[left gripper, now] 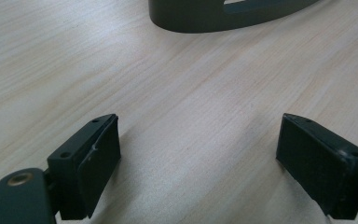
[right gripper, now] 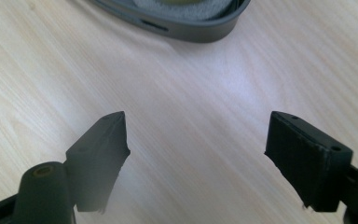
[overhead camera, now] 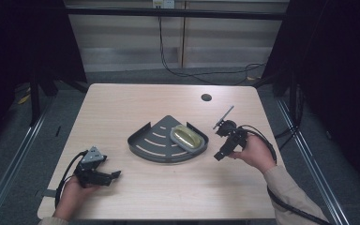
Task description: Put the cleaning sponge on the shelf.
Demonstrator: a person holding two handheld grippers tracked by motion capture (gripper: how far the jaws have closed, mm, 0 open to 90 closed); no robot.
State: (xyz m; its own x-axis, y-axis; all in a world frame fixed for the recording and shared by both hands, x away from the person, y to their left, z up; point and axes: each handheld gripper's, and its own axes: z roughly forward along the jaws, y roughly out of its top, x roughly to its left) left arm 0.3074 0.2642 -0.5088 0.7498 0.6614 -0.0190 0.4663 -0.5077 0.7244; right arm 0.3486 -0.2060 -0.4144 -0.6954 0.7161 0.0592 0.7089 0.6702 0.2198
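Note:
A dark grey quarter-round rack [overhead camera: 154, 143] with slots in its floor lies at the table's middle. A grey soap dish holding a yellow soap bar [overhead camera: 186, 137] sits in its right part. My left gripper [overhead camera: 115, 174] rests low at the table's front left, open and empty, pointing right. Its own view shows both jaws wide apart over bare wood, with the rack's wall [left gripper: 200, 21] ahead. My right gripper [overhead camera: 219, 154] is just right of the rack, open and empty. Its own view shows the rack's rim [right gripper: 200, 32] and the pale dish beyond the spread jaws.
The wooden table [overhead camera: 122, 103] has a round cable hole [overhead camera: 206, 97] at its back right. Black cables [overhead camera: 262, 140] trail from both grippers. Metal frame rails flank the table, and a wall with a hanging cable stands behind.

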